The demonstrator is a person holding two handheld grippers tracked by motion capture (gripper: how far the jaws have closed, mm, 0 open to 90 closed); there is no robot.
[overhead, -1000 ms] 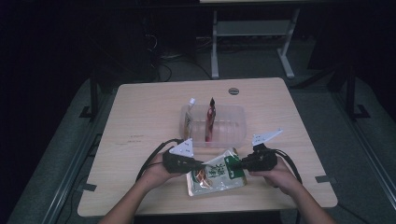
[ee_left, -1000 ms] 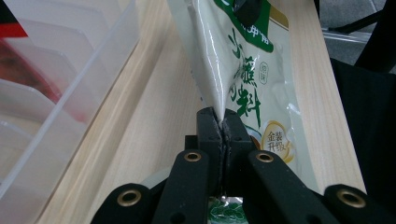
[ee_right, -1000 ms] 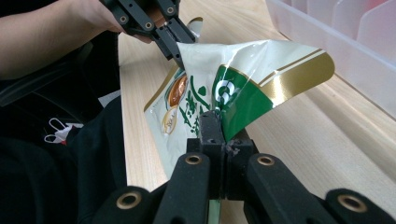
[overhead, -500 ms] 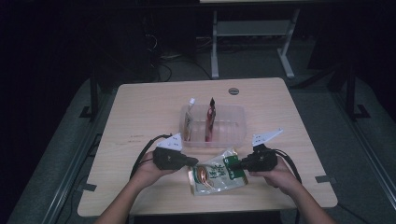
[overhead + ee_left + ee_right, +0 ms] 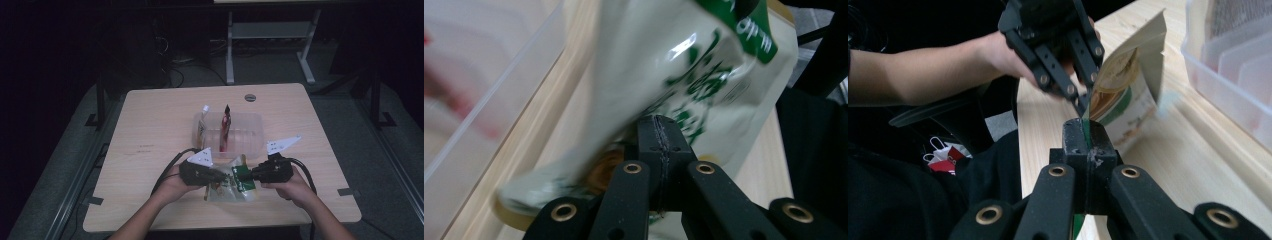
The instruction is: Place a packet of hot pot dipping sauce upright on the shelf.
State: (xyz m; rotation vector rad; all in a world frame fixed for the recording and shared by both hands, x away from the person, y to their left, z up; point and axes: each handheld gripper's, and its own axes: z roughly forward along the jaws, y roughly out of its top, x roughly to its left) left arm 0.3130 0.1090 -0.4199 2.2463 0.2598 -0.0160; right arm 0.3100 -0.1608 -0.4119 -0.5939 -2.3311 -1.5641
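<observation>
Setting: dark room; pale wooden bench in mid-frame of the high view, metal frame legs beyond its far edge.
Pouch: glossy cream snack pouch with green print and a green top band, held between both grippers at lower centre of the high view, near the bench's front edge.
Pouch attitude: raised on edge and crumpled; whether its lower edge touches the bench cannot be told.
Left gripper: jaws pressed together on the pouch's left side, no gap visible between them.
Right gripper: jaws closed tight on the pouch's green edge.
Left gripper view: green lettering on the pouch, a brown printed patch by the jaws, blurred clear wall of the container at the frame's left.
Right gripper view: the pouch edge-on, the left gripper pinching it from above, the person's forearm at upper left.
Container: clear plastic container just behind the pouch, holding a dark red packet upright and a pale packet at its left end.
Open room: bare bench at left, at right and behind the container; little margin to the front edge.
</observation>
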